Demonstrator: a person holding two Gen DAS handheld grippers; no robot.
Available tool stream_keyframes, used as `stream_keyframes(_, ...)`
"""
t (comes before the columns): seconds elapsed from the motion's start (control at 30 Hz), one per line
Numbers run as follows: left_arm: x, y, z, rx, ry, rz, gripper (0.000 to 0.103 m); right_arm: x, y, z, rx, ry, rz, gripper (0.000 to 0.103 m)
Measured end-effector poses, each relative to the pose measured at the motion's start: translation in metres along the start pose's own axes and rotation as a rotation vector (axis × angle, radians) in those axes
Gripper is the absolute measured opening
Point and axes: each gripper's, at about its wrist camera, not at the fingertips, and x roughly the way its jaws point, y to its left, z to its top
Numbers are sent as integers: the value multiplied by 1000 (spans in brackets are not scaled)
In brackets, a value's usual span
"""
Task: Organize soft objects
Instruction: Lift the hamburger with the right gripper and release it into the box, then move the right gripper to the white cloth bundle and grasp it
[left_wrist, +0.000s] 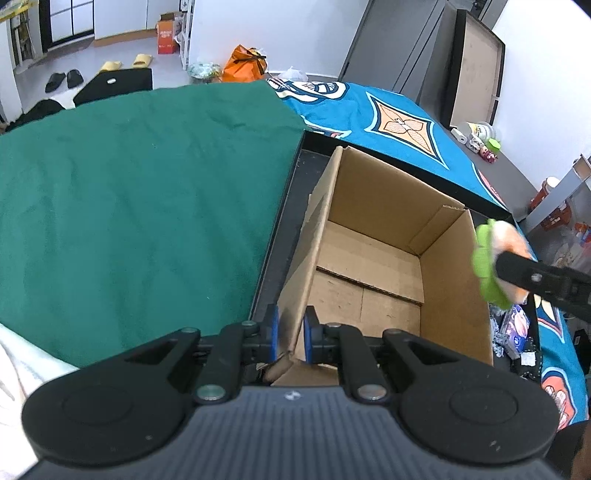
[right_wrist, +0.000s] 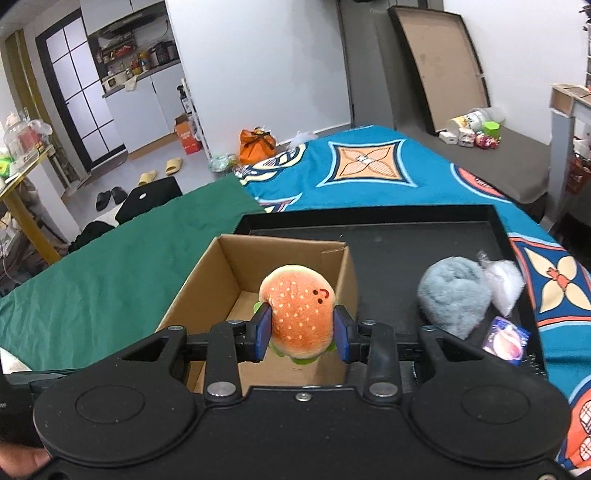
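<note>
An open cardboard box (left_wrist: 373, 258) stands in a black tray (right_wrist: 406, 236); it also shows in the right wrist view (right_wrist: 229, 280). My left gripper (left_wrist: 291, 334) is shut on the box's near-left wall. My right gripper (right_wrist: 302, 330) is shut on a plush hamburger (right_wrist: 299, 317) with an orange bun and green lettuce edge, held over the box's right rim. In the left wrist view the hamburger (left_wrist: 491, 262) and the right gripper's finger (left_wrist: 524, 275) show at the box's right side. The box's floor is bare.
A grey fluffy plush (right_wrist: 454, 295), a white stuffing bag (right_wrist: 504, 282) and a small purple packet (right_wrist: 506, 341) lie in the tray right of the box. A green cloth (left_wrist: 129, 203) lies to the left, a blue patterned cloth (right_wrist: 369, 173) behind.
</note>
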Motion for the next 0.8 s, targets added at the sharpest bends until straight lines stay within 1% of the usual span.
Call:
stream_keyframes(0.17,4,3,0,-9,29,-38,13,14,14,1,-15,23,15,35)
stream_keyframes(0.23,7,6,0,-19,36,-49,13,17,19,3,-17,21,28,35)
stream_keyframes(0.3,8,7,2,-27,38,-56,13,17,27,8,-16,0,63,36)
stream_keyframes(0.33,9,7,2,-28,38,-57,13,17,29,10,-15,-12,81,38)
stream_keyframes(0.4,9,6,2,-26,38,-57,13,17,33,13,-15,-28,98,51)
stream_keyframes(0.5,9,7,2,-29,38,-58,13,18,33,12,-23,-20,78,57)
stream_keyframes(0.57,9,7,3,-33,40,-61,13,16,27,9,-9,-9,73,59)
stream_keyframes(0.8,8,3,4,-21,44,-48,13,4,5,0,22,-3,30,60)
